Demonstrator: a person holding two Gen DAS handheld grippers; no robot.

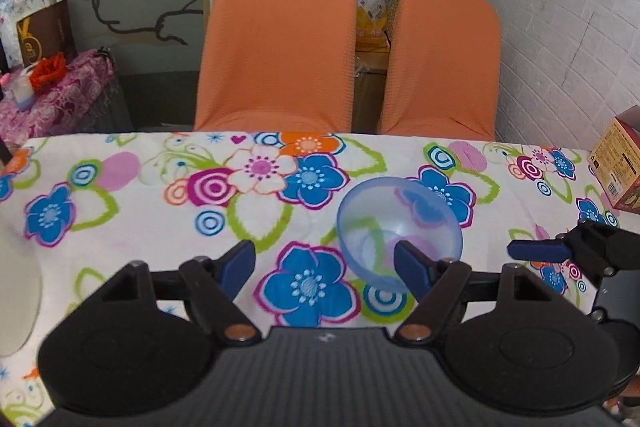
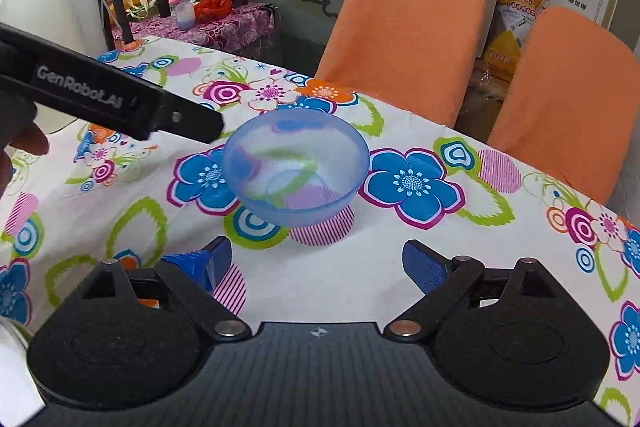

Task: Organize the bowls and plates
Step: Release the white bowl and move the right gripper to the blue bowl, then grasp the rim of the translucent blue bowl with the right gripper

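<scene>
From the left wrist camera, the left gripper [image 1: 324,265] hangs over the flowered tablecloth [image 1: 132,211] with its blue pads spread wide and nothing between them. The clear blue bowl [image 1: 400,231] stands upright on the cloth at about 1 o'clock from the fingers, its near wall partly behind the right-hand pad; whether pad and bowl touch cannot be told. Only this view shows a pale plate rim [image 1: 18,291] at the 9 o'clock edge of the frame and a printed carton [image 1: 618,167] at 3 o'clock by the wall. The right gripper [image 1: 540,249] pokes in at 3 o'clock, its fingertip pointing toward the bowl. Two orange chairs [image 1: 280,43] stand past the table's far edge at 12 o'clock.

From the right wrist camera, the right gripper [image 2: 318,263] is likewise spread wide and empty, and the bowl [image 2: 296,171] sits at 12 o'clock, clear of both pads. This view alone shows the left gripper's black body [image 2: 104,99] from the side at 10 o'clock, its tip just beside the bowl's rim. The cloth [image 2: 500,227] lies bare from 1 to 4 o'clock, up to the far edge by the chairs [image 2: 404,35].
</scene>
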